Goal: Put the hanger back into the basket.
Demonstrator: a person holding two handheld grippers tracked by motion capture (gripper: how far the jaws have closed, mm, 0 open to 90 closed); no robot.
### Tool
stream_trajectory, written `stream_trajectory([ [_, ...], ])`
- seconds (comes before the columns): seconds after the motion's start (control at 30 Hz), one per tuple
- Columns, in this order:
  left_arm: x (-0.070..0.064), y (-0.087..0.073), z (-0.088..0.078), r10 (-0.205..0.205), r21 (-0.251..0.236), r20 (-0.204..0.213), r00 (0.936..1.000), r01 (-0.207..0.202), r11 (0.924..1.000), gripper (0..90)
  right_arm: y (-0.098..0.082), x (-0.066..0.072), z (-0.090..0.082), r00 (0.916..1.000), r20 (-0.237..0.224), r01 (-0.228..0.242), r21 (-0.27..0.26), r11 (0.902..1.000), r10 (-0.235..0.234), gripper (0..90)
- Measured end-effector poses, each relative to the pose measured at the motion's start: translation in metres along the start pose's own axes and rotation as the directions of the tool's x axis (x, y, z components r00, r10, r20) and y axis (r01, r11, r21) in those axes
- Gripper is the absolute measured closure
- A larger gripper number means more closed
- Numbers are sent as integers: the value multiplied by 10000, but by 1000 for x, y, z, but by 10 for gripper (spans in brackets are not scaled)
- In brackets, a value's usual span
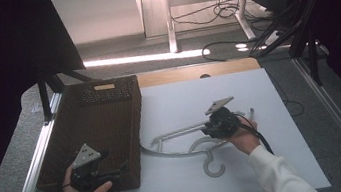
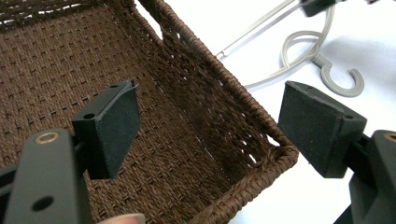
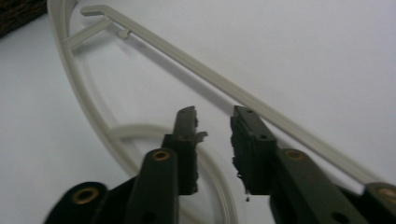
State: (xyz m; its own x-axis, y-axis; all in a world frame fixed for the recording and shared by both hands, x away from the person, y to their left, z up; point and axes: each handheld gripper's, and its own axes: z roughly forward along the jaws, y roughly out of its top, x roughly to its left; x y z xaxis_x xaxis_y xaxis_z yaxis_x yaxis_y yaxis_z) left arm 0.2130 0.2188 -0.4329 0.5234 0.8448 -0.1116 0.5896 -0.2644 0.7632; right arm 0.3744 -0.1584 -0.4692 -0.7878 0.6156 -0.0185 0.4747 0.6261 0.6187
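The right gripper [image 3: 214,140] has its jaws drawn near each other but not together; a narrow gap stays between the pads, and nothing is pinched there. Just past those tips, the straight bar of the grey plastic clothes hanger [image 3: 219,81] runs slantwise across the gripper's line, from upper left toward lower right in the right gripper view, so the jaws point at it crosswise rather than along it. Beneath the left pad curls one of the hanger's inner loops, which may be brushing that jaw; I cannot tell for sure.

From the high view, the right gripper [image 1: 217,126] sits over the middle of the hanger [image 1: 176,133], which lies flat on the white table [image 1: 179,100], its long axis roughly left-right, its hook toward the person, one end almost reaching the wicker basket [image 1: 135,126].

The left gripper [image 2: 208,130] hangs wide open over the basket's near corner [image 2: 261,163], one pad inside, one outside, holding nothing. The right hand [image 1: 245,138] is plainly the nearer one; I'd judge a pinch on the bar comes next.
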Motion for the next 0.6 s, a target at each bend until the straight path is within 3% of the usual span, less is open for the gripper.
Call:
stream_trajectory([
  [0.13,2,-1,-1,-53,-25,-67,10000,53,10000,207,22,-1,25,9990,236,365,115,9993,-368,889],
  [0.23,3,-2,-2,-90,-19,-117,9999,89,10000,207,29,-3,32,9984,333,444,95,9990,-447,892],
  [0.27,3,-2,-2,-90,-29,-120,9999,90,10000,207,35,-6,41,9985,309,445,150,9989,-449,892],
  [0.47,5,-2,-1,-82,-13,-179,9998,82,10000,204,37,-10,62,9983,210,525,564,9970,-538,892],
  [0.6,7,-3,1,-129,49,-229,9997,131,9999,204,35,-16,70,9997,84,212,604,9979,-217,892],
])
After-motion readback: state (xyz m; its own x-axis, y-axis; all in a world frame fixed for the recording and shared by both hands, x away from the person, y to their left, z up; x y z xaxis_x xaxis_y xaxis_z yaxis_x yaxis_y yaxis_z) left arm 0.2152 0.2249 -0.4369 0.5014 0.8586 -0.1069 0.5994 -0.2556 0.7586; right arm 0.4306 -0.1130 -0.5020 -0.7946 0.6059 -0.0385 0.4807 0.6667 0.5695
